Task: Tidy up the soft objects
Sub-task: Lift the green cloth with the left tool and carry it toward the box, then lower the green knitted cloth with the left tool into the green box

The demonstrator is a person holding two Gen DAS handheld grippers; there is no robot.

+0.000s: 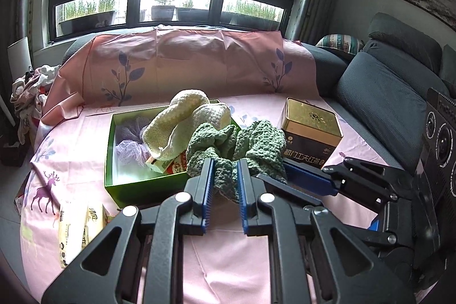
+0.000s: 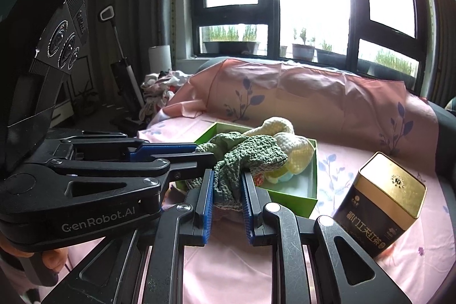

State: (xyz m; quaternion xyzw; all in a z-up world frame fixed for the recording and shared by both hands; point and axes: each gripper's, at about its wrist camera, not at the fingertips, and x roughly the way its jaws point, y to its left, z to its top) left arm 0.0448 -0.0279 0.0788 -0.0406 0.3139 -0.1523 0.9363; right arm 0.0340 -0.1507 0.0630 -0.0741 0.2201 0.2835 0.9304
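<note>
A green knitted cloth point(image 1: 239, 147) hangs bunched in the air in front of the open green box point(image 1: 134, 187). My left gripper point(image 1: 225, 165) is shut on one end of it; my right gripper point(image 2: 228, 178) is shut on the other end of the same green knit point(image 2: 248, 153). In the left wrist view the right gripper point(image 1: 287, 174) comes in from the right. In the right wrist view the left gripper point(image 2: 203, 151) reaches in from the left. A cream knitted piece point(image 1: 185, 121) drapes over the box, with lilac mesh point(image 1: 128, 147) and a red-and-white packet inside. The box point(image 2: 290, 195) also shows the cream knit point(image 2: 287, 144).
A black and gold tea tin point(image 1: 310, 133) stands right of the box on the pink sheet point(image 1: 222, 261). A tissue pack point(image 1: 77, 230) lies at the front left. Grey sofa cushions point(image 1: 379, 93) rise to the right; a clothes pile point(image 1: 28, 93) sits at the left. The tin point(image 2: 384, 207) leans at the right.
</note>
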